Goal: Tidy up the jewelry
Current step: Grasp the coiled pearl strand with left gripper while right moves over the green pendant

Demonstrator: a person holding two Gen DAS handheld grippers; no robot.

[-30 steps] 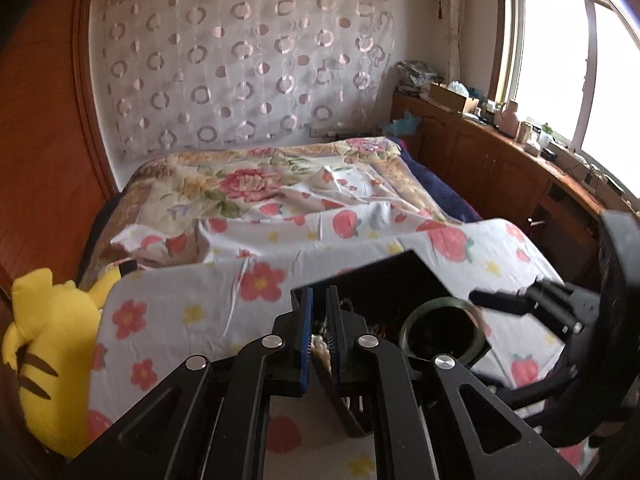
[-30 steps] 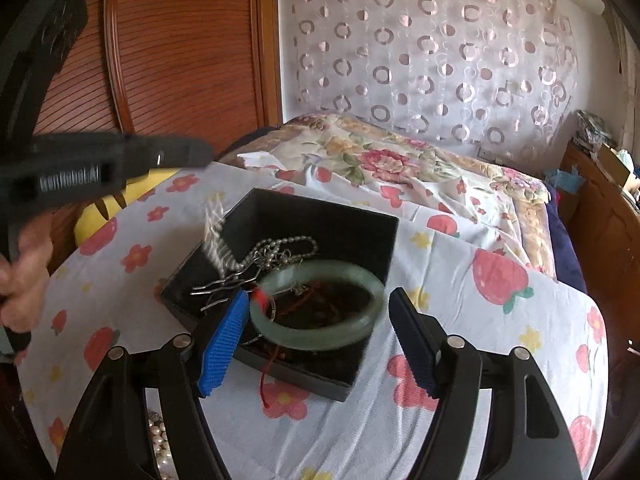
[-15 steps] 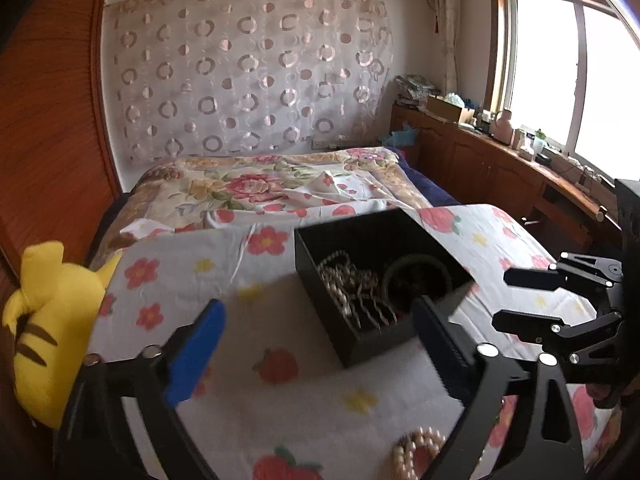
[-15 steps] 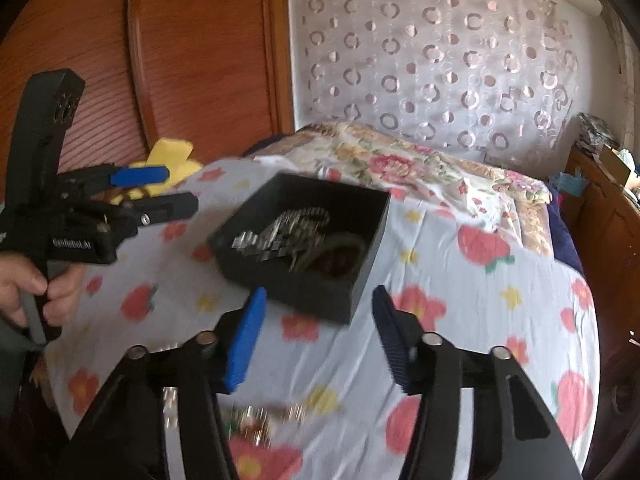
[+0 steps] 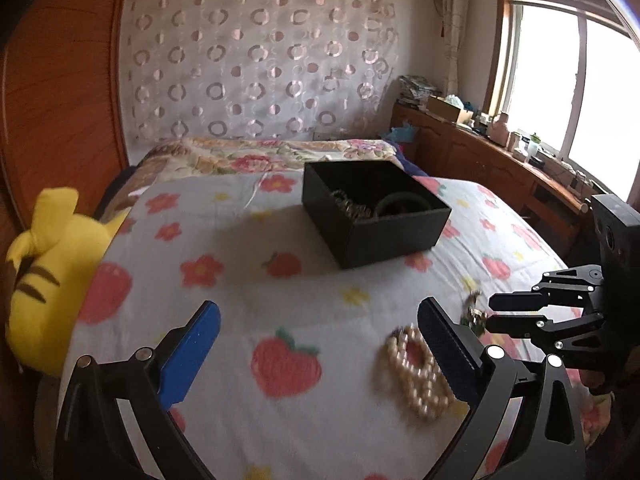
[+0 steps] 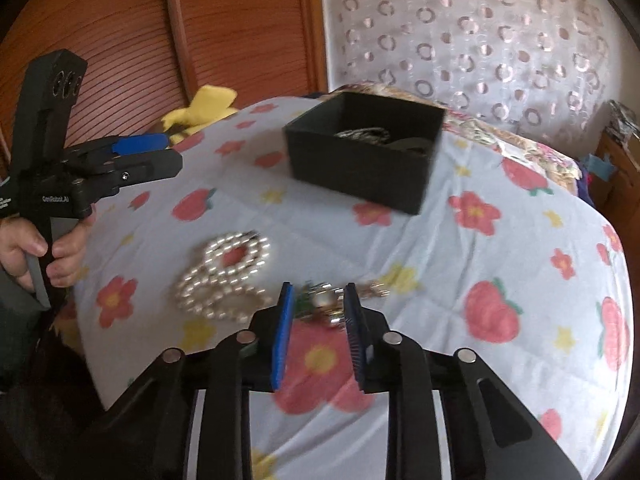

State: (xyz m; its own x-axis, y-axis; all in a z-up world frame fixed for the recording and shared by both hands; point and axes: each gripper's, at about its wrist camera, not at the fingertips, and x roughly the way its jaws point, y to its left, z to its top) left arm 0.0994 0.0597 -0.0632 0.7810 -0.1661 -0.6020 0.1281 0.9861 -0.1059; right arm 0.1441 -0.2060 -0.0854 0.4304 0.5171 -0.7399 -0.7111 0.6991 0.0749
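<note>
The right tongs [image 6: 316, 320] stand partly open around a small trinket [image 6: 324, 300] at the lower centre of the right view, so picking it up looks like the step in hand; the next move calls for closing, then carrying it to the black box [image 6: 360, 160] at upper centre. The pearl necklace [image 5: 416, 368] lies on the bed [image 5: 260, 280] just beside the wide-open, empty left tongs [image 5: 320, 344], at lower right.

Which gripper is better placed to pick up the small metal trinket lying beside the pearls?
Right. The right gripper already has its fingers on either side of the metal trinket, while the left gripper hangs wide open, off beside the pearl necklace.
</note>
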